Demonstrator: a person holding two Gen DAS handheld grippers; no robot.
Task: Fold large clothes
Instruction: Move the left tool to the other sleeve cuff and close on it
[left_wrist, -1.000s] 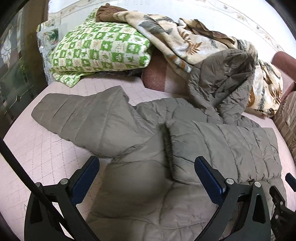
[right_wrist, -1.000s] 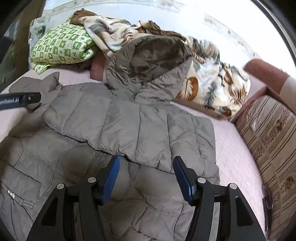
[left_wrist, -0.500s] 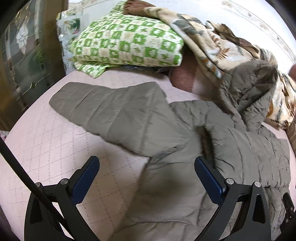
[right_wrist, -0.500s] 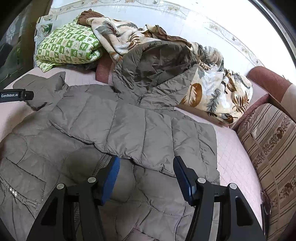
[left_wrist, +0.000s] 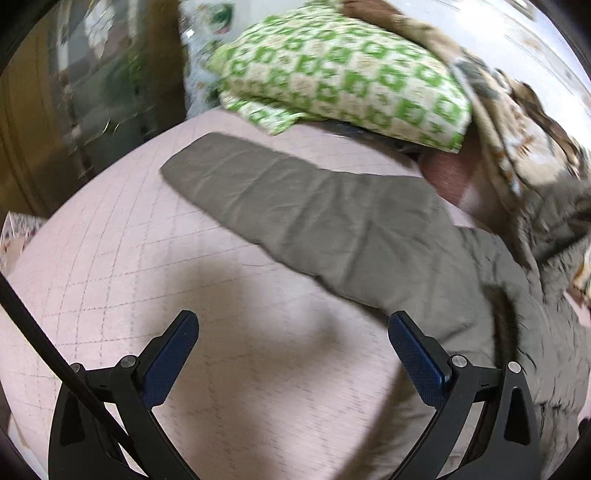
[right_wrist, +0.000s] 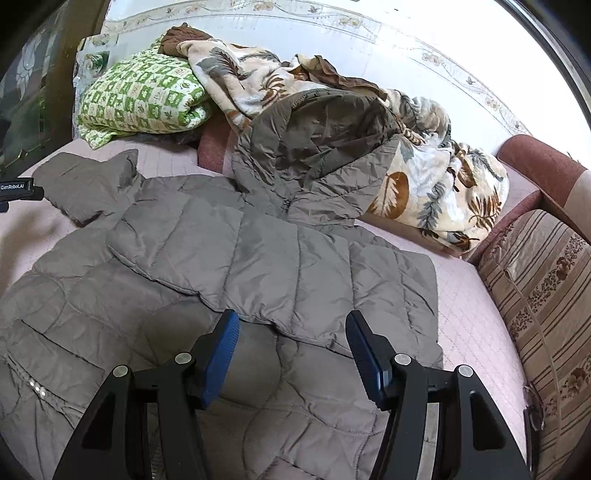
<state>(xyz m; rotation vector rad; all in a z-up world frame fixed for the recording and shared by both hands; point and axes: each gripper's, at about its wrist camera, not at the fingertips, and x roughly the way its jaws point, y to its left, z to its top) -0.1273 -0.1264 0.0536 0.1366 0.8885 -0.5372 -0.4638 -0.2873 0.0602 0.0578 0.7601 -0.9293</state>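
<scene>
**Sleeve Lies Ahead of Left Gripper**

The grey puffer jacket (right_wrist: 229, 266) lies flat on the bed (left_wrist: 122, 266), its unfolded sleeve (left_wrist: 295, 210) stretching up-left, nearest the left hand-held gripper (left_wrist: 291, 332), jaws apart and empty. The right hand-held gripper (right_wrist: 291, 332) hovers, likewise apart, over the folded sleeve.

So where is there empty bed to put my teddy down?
Bare pink bed cover lies in front of the jacket's outstretched sleeve, and a strip runs between the jacket and the striped cushion. The back is crowded with the green quilt and leaf blanket.
</scene>
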